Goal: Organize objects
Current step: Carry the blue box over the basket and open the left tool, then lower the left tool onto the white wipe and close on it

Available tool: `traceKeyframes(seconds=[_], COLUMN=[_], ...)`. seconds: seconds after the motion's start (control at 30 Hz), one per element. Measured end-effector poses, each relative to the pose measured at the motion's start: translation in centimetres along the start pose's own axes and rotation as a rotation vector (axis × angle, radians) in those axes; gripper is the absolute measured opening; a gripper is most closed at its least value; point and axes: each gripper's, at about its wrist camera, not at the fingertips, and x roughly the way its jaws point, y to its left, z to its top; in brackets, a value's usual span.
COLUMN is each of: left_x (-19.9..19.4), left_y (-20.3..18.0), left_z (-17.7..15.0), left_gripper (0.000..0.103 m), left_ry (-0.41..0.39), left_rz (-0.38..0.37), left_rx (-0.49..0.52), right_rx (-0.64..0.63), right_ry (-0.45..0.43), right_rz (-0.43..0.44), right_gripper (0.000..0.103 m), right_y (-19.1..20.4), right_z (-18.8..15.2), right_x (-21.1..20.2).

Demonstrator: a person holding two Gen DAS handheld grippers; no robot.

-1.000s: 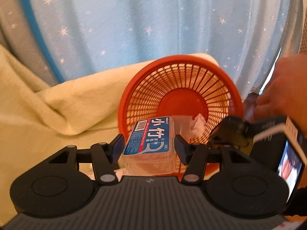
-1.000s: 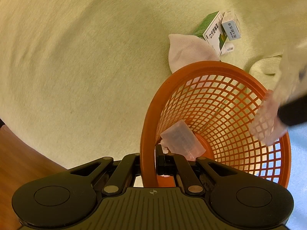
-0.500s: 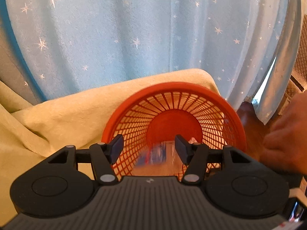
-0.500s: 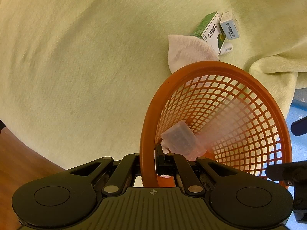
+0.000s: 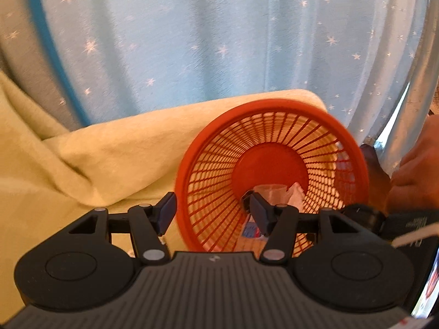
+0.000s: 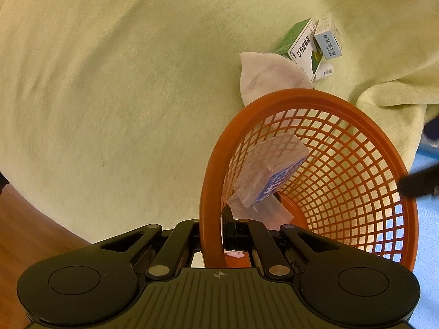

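So the right gripper [image 6: 216, 229] has its jaws clamped tight on the rim of the orange basket [image 6: 340, 181], one finger outside the wall and one inside, and it's holding the basket tipped up on its side over the pale green blanket [image 6: 123, 87]. Inside, a clear plastic box with a blue label [image 6: 270, 168] leans against the mesh wall near the rim, and another clear plastic piece [image 6: 263, 211] sits just under it by the solid bottom; can't tell if the two actually touch. The left gripper [image 5: 212, 209] has its jaws spread wide with nothing between them, sitting right at the basket's mouth, the right finger just inside the rim and the left finger outside. Out on the blanket beyond the basket there's a white sock [image 6: 267, 75], with a green and white carton [image 6: 297, 46] and a small blue and white carton [image 6: 328, 39] right beside each other behind it. A light blue starry curtain [image 5: 219, 41] hangs in the back, and a hand [image 5: 411, 181] shows at the right edge.
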Motion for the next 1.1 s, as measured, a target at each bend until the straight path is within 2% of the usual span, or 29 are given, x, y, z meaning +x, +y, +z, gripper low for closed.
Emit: traceKeyframes(seconds=[0.33, 0.6, 0.9, 1.1], left_x=[-1.3, -1.3, -0.1, 2.2], left_y=[2.3, 3.1, 3.0, 2.1], left_z=[-4.5, -8.6, -11.4, -12.7], left_gripper=[0.054, 0.057, 0.059, 0.059], left_ry=[0.069, 0.139, 0.169, 0.187], left_rz=[0.098, 0.143, 0.119, 0.059], left_rx=[-0.069, -0.113, -0.163, -0.216], right_rx=[0.0, -0.002, -0.005, 0.003], right_ry=[0.006, 0.011, 0.02, 0.02], right_rz=[-0.002, -0.003, -0.007, -0.007], right_gripper=[0.0, 0.0, 0.0, 0.0], right_y=[0.0, 0.0, 0.1, 0.0], right_z=[0.0, -0.2, -0.4, -0.6], right_x=[-0.1, -0.1, 0.0, 0.0])
